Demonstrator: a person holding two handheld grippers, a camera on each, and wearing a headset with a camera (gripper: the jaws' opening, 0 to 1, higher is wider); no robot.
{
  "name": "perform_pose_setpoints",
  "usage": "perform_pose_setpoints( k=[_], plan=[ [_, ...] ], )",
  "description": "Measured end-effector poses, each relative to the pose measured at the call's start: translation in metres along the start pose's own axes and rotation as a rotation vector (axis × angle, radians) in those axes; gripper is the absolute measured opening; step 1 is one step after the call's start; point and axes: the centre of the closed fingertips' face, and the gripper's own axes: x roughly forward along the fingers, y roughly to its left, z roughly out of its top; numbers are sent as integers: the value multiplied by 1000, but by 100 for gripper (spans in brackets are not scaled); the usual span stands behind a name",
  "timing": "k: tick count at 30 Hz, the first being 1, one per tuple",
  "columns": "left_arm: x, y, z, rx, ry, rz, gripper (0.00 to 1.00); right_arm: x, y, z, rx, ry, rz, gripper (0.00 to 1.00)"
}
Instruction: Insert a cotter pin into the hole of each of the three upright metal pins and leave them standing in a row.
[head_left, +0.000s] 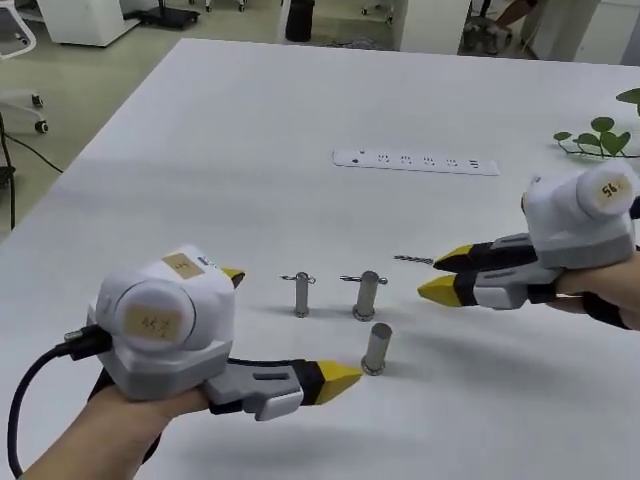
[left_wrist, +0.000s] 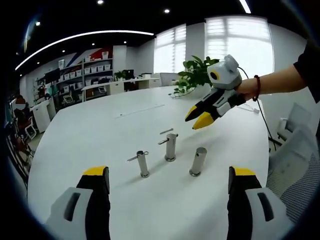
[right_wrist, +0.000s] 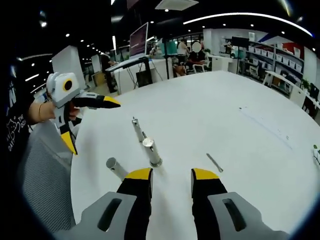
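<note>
Head view: my left claw (head_left: 288, 323) gapes wide, empty, three metal pins (head_left: 366, 295) ahead, two carrying cotter pins (head_left: 296, 278); my right claw (head_left: 440, 275), slightly parted, holds nothing. Left gripper view: the bare pin (left_wrist: 198, 161) stands toward the right jaw. Right gripper view: a loose cotter pin (right_wrist: 215, 162) lies on the bench (right_wrist: 225, 115) before the right jaw.

A round sticker (head_left: 612, 190) on the rear housing of the right tongs (head_left: 432, 277) carries two dark digits that look like "56", though blur leaves them unsure. The tan disc label (head_left: 155, 322) on the back of the left tongs (head_left: 297, 324) bears faint marks too smeared to read. The square label (head_left: 182, 265) on its top is likewise illegible.
</note>
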Motion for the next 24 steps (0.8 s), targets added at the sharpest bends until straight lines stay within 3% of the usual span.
perform_pose_setpoints(
  k=[13, 24],
  plan=[
    [-1, 5, 0, -8, 0, 15, 98, 19, -38, -1, 13, 77, -41, 25],
    [-1, 6, -2, -14, 7, 13, 96, 42, -67, -19, 14, 201, -62, 20]
  ],
)
